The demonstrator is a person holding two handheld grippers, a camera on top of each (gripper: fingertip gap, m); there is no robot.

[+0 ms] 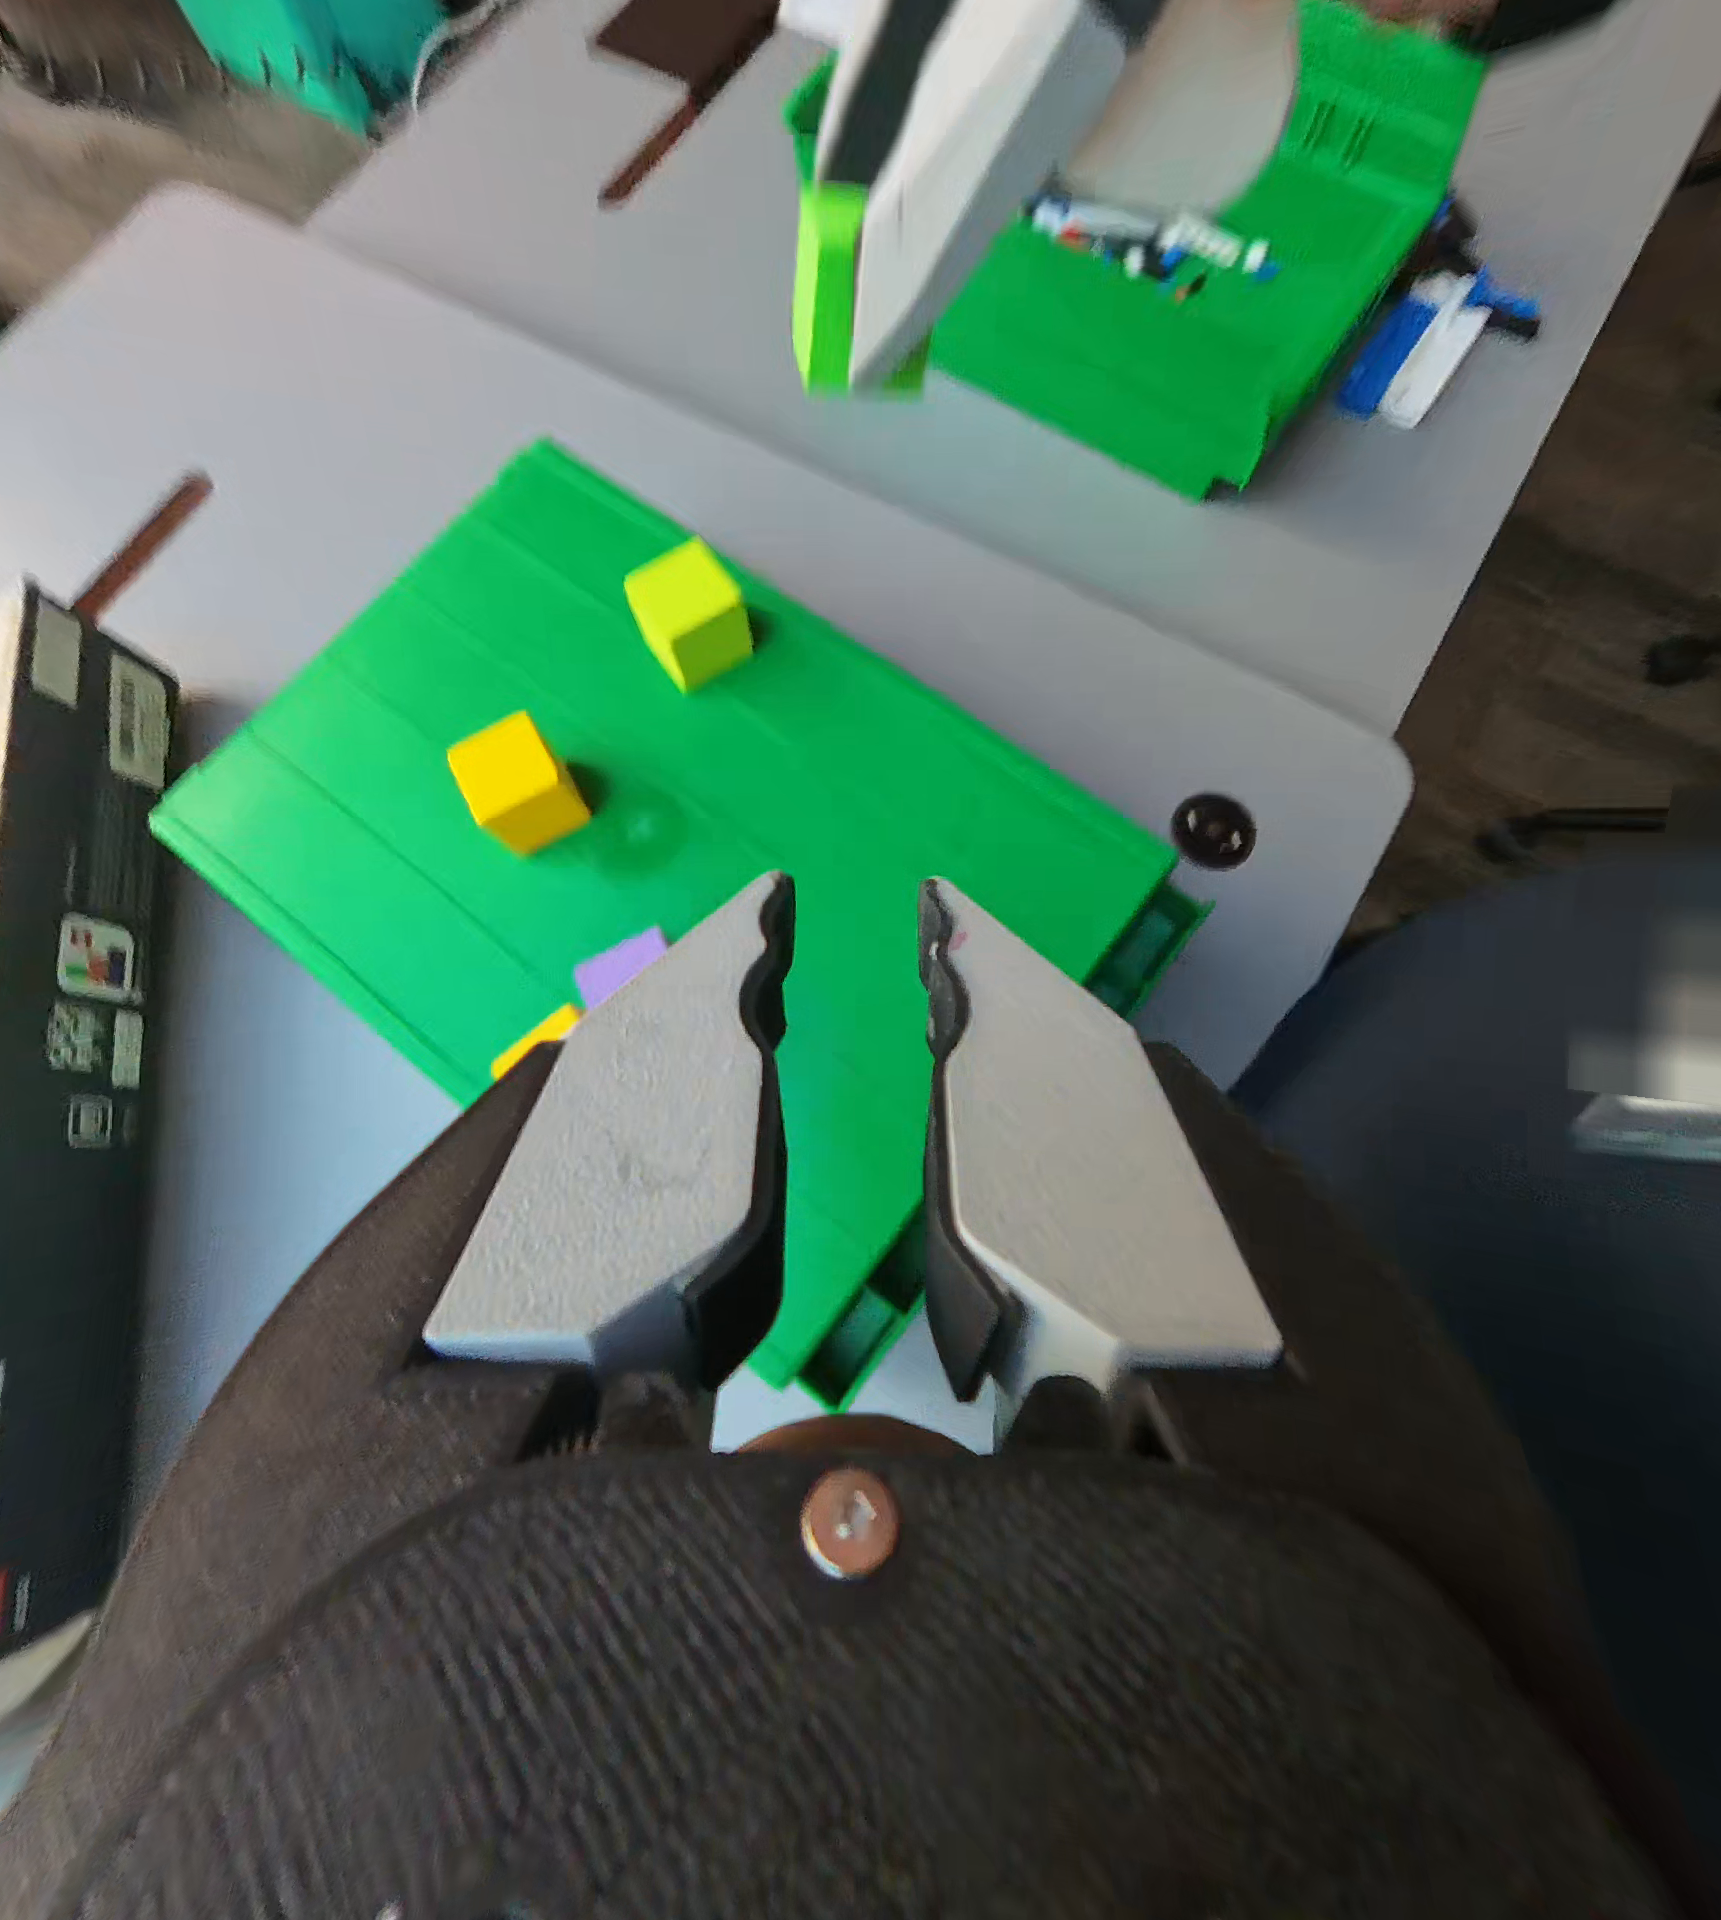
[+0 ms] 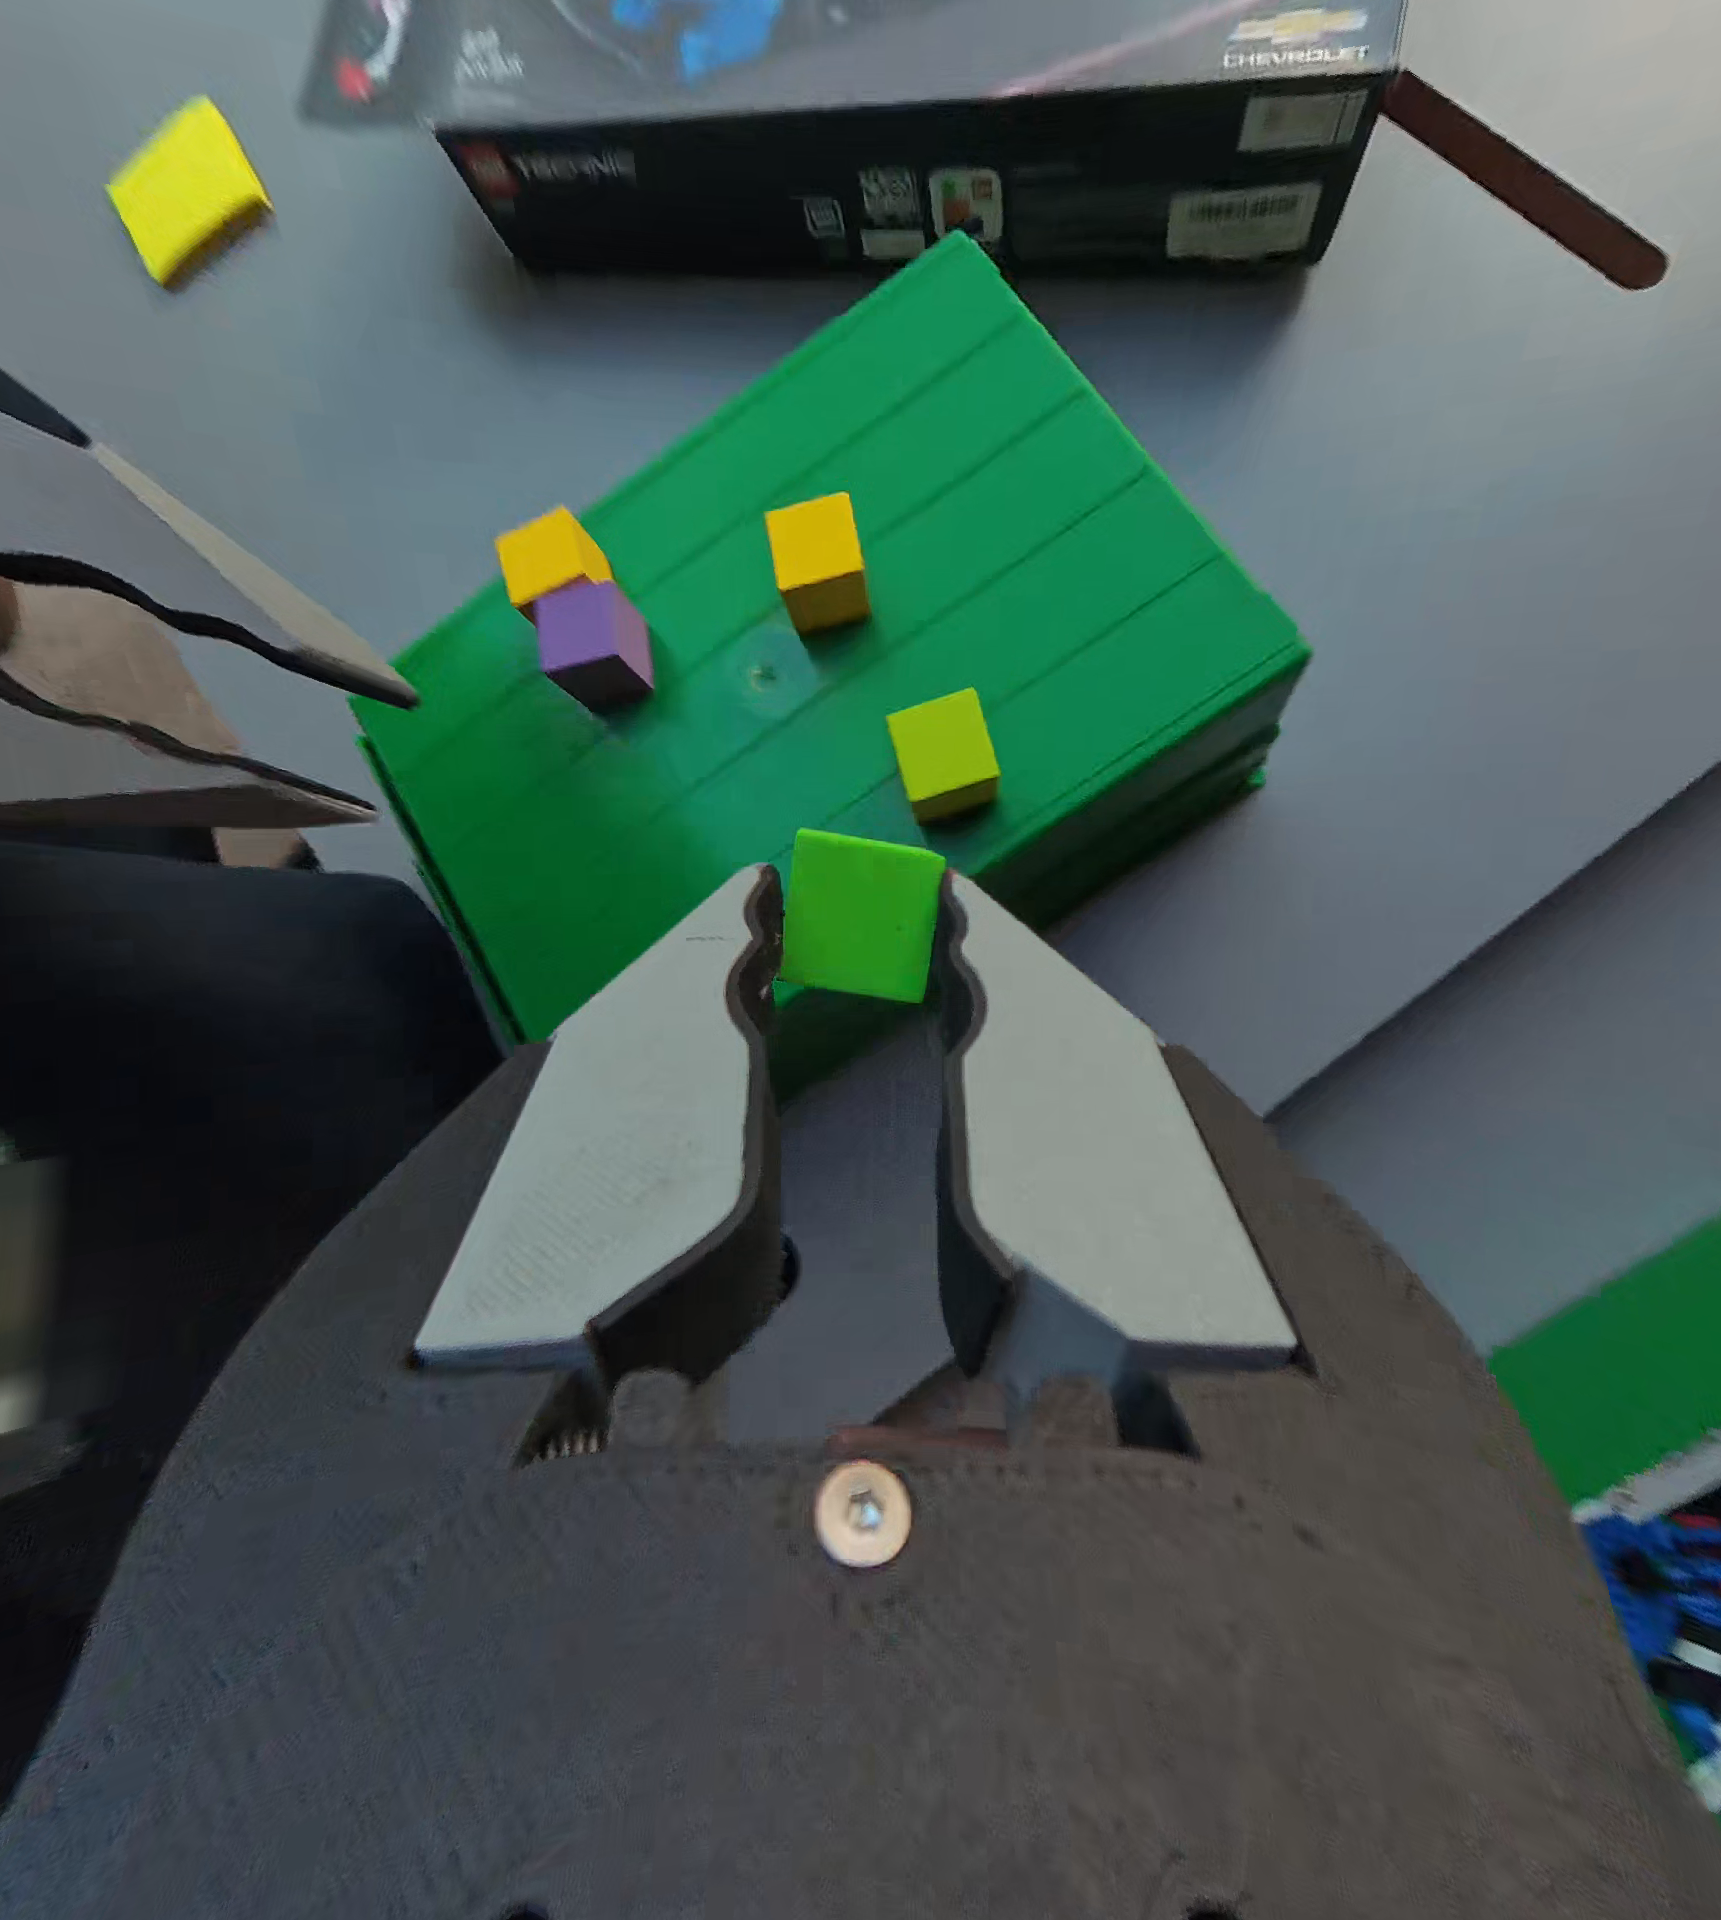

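Fingers of the right gripper [image 2: 861,925] pinch a bright green cube [image 2: 861,920] above the near edge of the green box [image 2: 1043,436]. The left gripper [image 1: 856,914] hovers over that box, jaws narrowly apart, nothing between them. Beyond sit a purple cube [image 2: 594,639], two yellow cubes and a lime cube [image 2: 942,753]. Only the right wrist view shows a yellow block [image 2: 189,187] on the table [image 2: 368,395] by the black carton [image 2: 918,177].
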